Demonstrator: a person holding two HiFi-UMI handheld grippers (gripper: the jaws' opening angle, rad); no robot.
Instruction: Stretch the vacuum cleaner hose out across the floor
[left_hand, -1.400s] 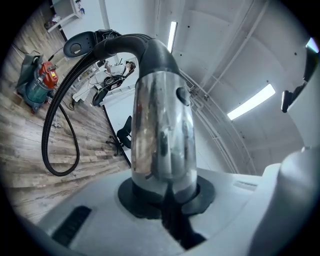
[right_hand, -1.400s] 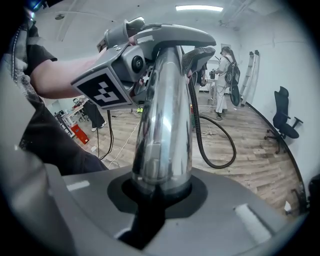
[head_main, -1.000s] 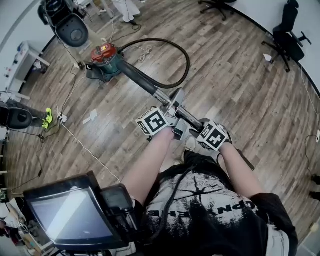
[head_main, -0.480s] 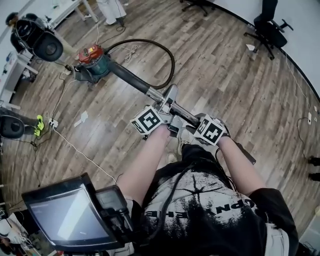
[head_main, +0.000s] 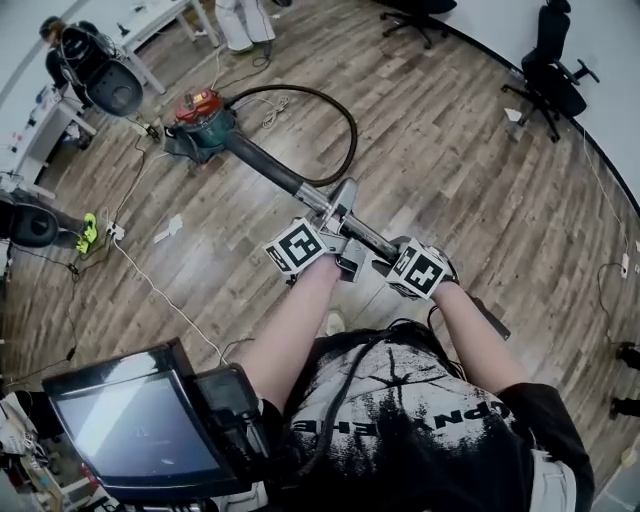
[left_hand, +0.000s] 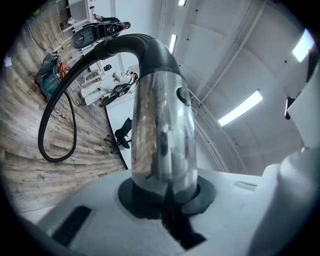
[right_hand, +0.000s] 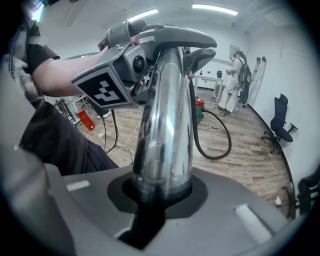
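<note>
While the black hose curls in a big loop over the wood floor, beside the red and green vacuum cleaner, it is not pulled straight yet — so most of the job looks left to do. The hose joins a shiny metal tube. The left gripper and the right gripper each have their jaws squeezed on that tube — side by side, up off the floor.

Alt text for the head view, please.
Seen from above, a person's left gripper and right gripper are both shut on a chrome wand; its black hose loops across the wooden floor to the red-and-green vacuum cleaner.
</note>
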